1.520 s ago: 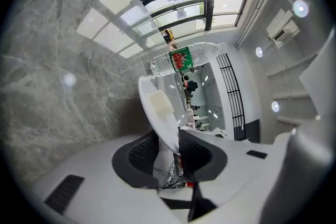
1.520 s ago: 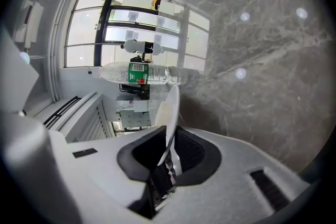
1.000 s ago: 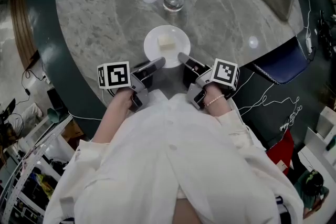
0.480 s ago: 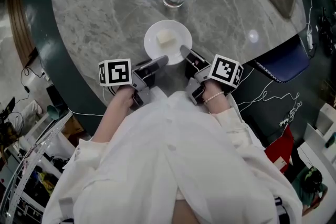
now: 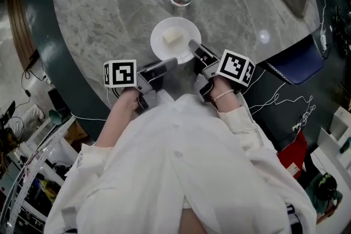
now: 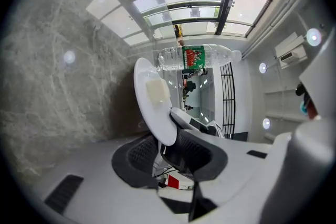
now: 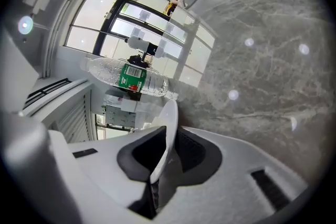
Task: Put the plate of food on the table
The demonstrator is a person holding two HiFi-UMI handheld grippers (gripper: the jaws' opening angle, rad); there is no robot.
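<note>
Plate [image 5: 162,44] rim (near side) under fingers [image 5: 196,51]

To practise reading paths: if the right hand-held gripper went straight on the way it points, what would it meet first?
The right hand-held gripper grips the plate; past that, probably the bottle, though depth is unclear.

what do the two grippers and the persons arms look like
The left gripper and right gripper are grey handheld units, each with two blunt pale jaws lined with dark textured pads. Each carries a white cube printed with black square markers. The person wears a loose white shirt whose sleeves cover the arms, and a pale bead bracelet on the right wrist.
</note>
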